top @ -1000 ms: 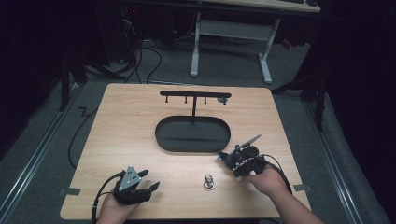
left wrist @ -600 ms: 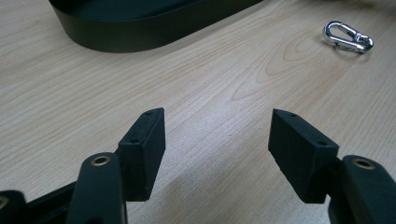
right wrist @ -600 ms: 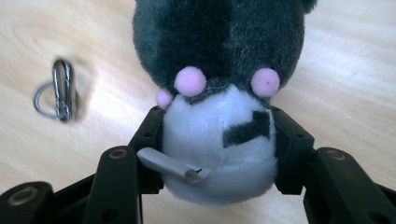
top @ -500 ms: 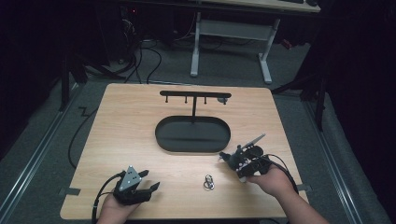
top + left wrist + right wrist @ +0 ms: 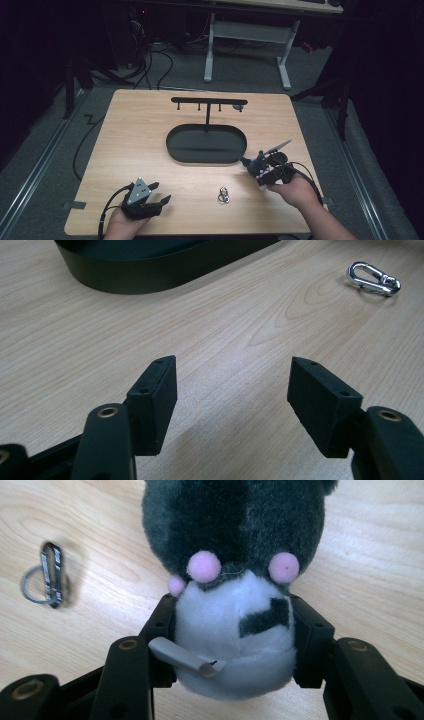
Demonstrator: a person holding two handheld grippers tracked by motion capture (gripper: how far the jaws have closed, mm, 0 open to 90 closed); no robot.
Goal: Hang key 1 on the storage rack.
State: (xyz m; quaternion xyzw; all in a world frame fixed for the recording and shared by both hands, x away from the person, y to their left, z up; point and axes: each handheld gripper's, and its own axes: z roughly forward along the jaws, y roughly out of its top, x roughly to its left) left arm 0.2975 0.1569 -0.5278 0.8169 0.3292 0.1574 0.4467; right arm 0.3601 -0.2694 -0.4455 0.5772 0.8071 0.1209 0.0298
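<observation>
At the near edge of the tabletop, the left claw rests low over the wood with its jaws spread wide and nothing between them. Just ahead and to its right lies a silver carabiner clip on a small ring, flat on the tabletop and apart from both claws. The right claw is clamped on a grey and white plush toy with pink cheek dots, squeezing its white lower part from both sides; in the high view the toy sits just off the right end of the black oval tray. Farther back, a black T-shaped hanging stand rises from the tray's far rim.
</observation>
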